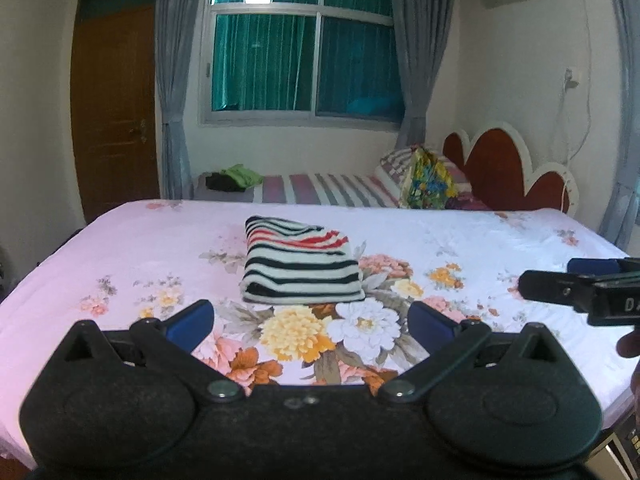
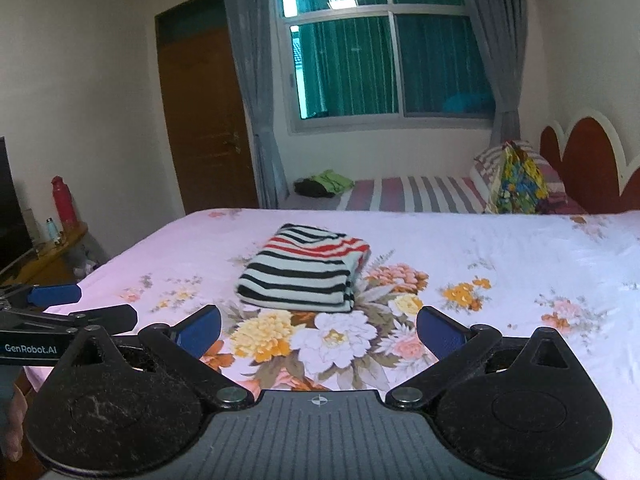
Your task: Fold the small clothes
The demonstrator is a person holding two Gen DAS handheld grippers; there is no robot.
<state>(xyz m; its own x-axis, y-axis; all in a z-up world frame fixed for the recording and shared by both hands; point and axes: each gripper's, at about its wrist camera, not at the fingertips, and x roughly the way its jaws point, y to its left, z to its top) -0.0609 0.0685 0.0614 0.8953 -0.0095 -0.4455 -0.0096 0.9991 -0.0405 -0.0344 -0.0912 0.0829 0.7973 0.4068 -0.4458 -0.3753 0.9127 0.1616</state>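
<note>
A striped garment (image 1: 301,265), black, white and red, lies folded into a compact block in the middle of the flowered bed sheet (image 1: 120,248). The right wrist view shows the same garment (image 2: 304,268) from slightly to the right. My left gripper (image 1: 310,322) hangs above the sheet on the near side of the garment, open, with nothing between its blue pads. My right gripper (image 2: 318,330) is likewise open and empty, short of the garment. Each gripper shows at the edge of the other's view: the right gripper (image 1: 580,284) and the left gripper (image 2: 64,304).
Behind this bed stands a second bed with a striped cover (image 1: 320,190), green and dark clothes (image 1: 236,178) and a colourful bag (image 1: 428,180). A red headboard (image 1: 500,164) is at the right. A side table with a red bottle (image 2: 63,202) stands left of the bed.
</note>
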